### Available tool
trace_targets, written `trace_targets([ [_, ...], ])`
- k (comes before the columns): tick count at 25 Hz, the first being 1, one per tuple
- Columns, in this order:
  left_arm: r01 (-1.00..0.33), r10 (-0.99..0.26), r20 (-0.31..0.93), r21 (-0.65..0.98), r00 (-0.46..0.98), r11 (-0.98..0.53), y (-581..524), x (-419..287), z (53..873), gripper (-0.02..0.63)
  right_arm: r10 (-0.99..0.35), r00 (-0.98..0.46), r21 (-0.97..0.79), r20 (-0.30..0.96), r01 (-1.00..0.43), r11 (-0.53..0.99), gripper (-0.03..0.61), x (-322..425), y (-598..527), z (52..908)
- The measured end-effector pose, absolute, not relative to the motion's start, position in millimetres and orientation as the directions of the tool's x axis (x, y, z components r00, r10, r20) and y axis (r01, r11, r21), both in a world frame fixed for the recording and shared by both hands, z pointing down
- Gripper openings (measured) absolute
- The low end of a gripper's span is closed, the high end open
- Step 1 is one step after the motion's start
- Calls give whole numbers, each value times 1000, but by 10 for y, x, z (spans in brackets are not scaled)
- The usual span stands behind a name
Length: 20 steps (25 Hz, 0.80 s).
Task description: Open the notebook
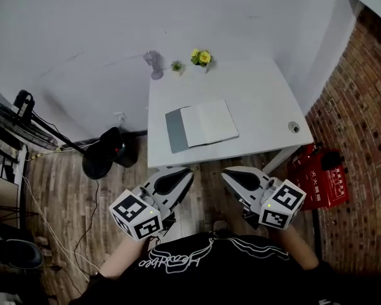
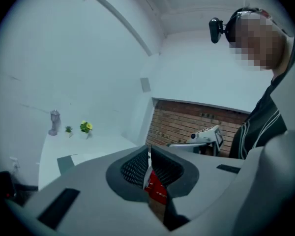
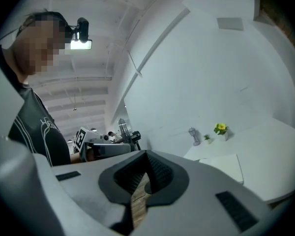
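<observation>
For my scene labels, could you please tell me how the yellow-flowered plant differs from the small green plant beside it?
The yellow-flowered plant carries yellow blooms; the small green plant shows only leaves. The yellow-flowered plant is larger and taller than the small green plant. In the head view the flowered one stands right of the green one. Both stand upright at the back of the white table, behind the open notebook.
</observation>
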State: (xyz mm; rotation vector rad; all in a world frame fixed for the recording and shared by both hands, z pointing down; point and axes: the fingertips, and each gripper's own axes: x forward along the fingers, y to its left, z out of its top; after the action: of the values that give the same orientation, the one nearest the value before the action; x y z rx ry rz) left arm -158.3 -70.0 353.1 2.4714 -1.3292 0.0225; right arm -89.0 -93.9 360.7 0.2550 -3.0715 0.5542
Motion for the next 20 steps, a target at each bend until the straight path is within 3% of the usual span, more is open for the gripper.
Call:
trace_targets([
  [7,-785,-778,143,233,611,-574,-242,-1730,3341,41,-109,-994,-331,-14,-98,939,2,-1314,-514,3393],
  [20,-798,-793,138,238,593,-554,94,-2003,3254,41,-179,-984,-324,-6,-168,931,2,-1421,-206,3266],
])
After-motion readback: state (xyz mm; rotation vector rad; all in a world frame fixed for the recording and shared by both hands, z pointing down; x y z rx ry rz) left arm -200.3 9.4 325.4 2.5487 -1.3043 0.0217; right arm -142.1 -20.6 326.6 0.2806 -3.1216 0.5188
